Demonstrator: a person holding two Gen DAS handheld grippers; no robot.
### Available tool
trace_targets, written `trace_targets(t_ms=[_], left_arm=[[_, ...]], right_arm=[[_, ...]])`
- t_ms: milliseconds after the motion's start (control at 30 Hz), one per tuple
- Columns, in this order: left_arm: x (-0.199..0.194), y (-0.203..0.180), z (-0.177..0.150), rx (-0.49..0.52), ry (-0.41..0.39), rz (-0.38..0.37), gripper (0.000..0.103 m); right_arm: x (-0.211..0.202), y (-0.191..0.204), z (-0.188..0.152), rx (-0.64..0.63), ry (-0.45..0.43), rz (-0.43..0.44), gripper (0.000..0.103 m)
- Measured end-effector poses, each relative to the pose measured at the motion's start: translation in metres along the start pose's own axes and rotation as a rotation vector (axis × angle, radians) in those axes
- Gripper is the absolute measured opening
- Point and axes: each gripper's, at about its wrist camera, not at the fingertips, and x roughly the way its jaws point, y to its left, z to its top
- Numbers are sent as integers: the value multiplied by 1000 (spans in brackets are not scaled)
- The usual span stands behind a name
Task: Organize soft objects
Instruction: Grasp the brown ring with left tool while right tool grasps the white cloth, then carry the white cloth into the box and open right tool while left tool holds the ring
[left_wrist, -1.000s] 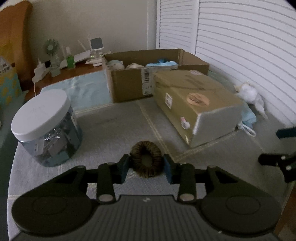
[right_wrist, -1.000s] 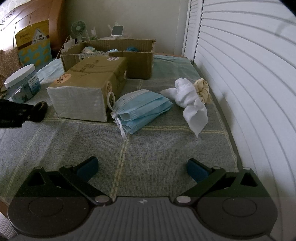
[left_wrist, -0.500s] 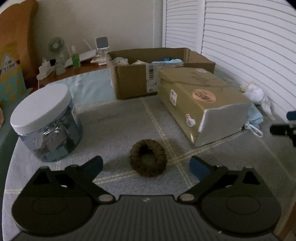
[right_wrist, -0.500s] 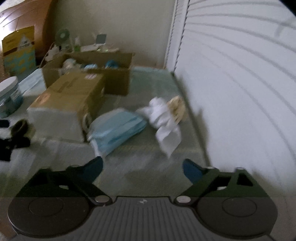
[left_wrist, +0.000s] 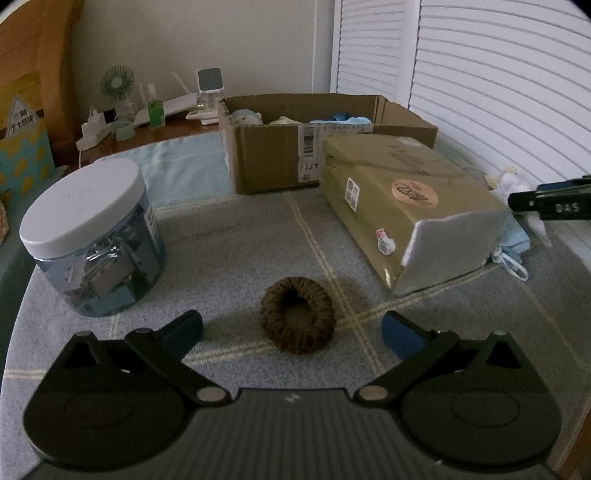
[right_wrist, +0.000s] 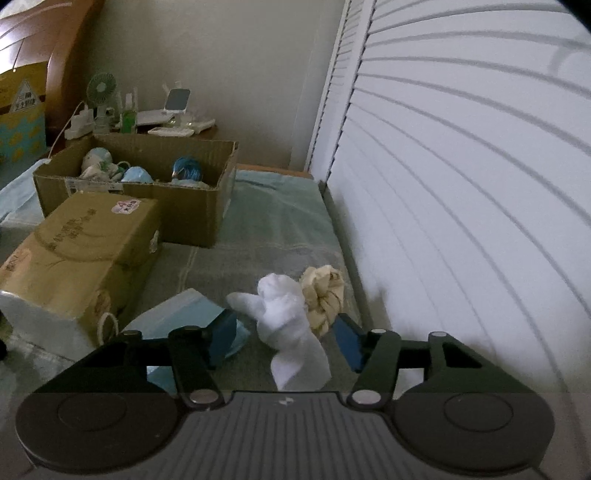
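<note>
A brown scrunchie (left_wrist: 297, 319) lies on the grey blanket between the wide-open fingers of my left gripper (left_wrist: 291, 330), untouched. In the right wrist view my right gripper (right_wrist: 282, 338) is open around a white sock (right_wrist: 286, 325) and a cream knotted cloth (right_wrist: 323, 293); its pads stand apart from them. Blue face masks (right_wrist: 184, 314) lie left of the sock. An open cardboard box (left_wrist: 269, 162) at the back, also in the right wrist view (right_wrist: 184, 210), holds several soft things.
A gold tissue pack (left_wrist: 406, 206) lies between the two grippers, also in the right wrist view (right_wrist: 74, 258). A white-lidded jar (left_wrist: 92, 236) stands at left. White louvred doors (right_wrist: 461, 184) run along the right. A shelf with a small fan (left_wrist: 116, 96) is behind.
My left gripper let go of the scrunchie, opened wide and drew back. My right gripper moved forward over the masks to the white sock and narrowed somewhat.
</note>
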Motion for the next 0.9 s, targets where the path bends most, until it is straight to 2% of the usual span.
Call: trace_targets(t_ms=[67, 133, 400, 600, 900], left_arm=[[0, 1, 0, 2, 3, -2, 103], [0, 1, 1, 6, 6, -5, 103], [-1, 3, -2, 21, -8, -20, 103], [3, 10, 4, 58, 14, -58, 103], [3, 12, 5, 99, 9, -54, 102]], right_arm=[[6, 1, 0, -8, 15, 6, 42], [7, 2, -1, -6, 26, 11, 37], [-19, 2, -5, 19, 22, 30, 36], [-39, 6, -12, 17, 18, 58, 36], [-47, 10, -21, 5, 29, 71, 36]])
